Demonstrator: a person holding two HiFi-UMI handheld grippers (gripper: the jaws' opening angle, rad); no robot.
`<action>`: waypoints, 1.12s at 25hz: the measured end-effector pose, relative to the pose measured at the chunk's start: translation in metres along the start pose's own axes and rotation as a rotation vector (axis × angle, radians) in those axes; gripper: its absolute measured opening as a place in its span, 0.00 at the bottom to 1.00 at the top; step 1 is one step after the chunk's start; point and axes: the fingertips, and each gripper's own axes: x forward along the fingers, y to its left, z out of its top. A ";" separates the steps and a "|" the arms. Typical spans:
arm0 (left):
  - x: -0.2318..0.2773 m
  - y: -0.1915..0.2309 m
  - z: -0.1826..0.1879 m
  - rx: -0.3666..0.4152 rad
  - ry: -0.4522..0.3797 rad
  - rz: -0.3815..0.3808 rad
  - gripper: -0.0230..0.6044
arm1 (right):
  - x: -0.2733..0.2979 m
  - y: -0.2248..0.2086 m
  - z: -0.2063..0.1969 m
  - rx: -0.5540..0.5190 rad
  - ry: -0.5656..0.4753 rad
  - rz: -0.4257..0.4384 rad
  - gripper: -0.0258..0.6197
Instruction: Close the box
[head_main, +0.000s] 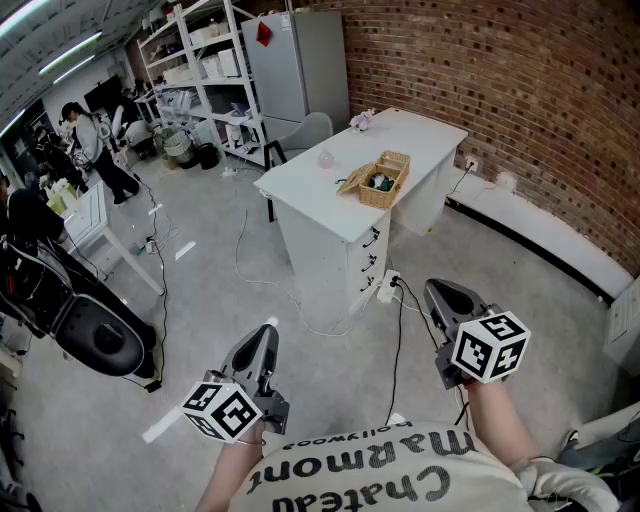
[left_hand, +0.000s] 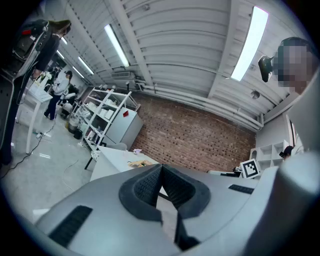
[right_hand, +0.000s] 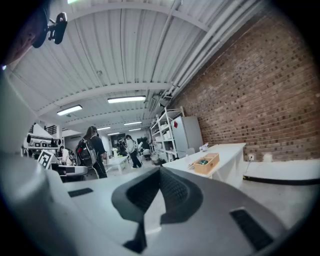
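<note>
The left gripper (head_main: 266, 338) and right gripper (head_main: 441, 293) are pressed together, empty, held near the body, likely since the open box (head_main: 383, 181) sits far off on the table (head_main: 310, 205).

Looks forward and steeply down from head height, past the left gripper (head_main: 262, 338) and right gripper (head_main: 445, 295) at the bottom edge, toward the white table (head_main: 420, 130) and the box (head_main: 380, 180) on it, well off across the floor. Rides on each gripper in the other two views, peering roughly level along its jaws from far back. Shares that table (left_hand: 117, 157), box (right_hand: 206, 162) and the brick wall (head_main: 500, 80) across all three.
</note>
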 end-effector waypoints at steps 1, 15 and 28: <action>-0.001 0.000 -0.001 -0.002 -0.001 0.002 0.04 | -0.001 0.000 0.000 -0.003 -0.001 0.000 0.04; -0.008 0.005 -0.019 -0.017 -0.014 0.052 0.04 | -0.003 -0.009 -0.020 0.041 0.013 0.034 0.04; 0.048 0.082 -0.016 -0.075 0.026 0.068 0.04 | 0.087 -0.019 -0.038 0.055 0.113 0.015 0.04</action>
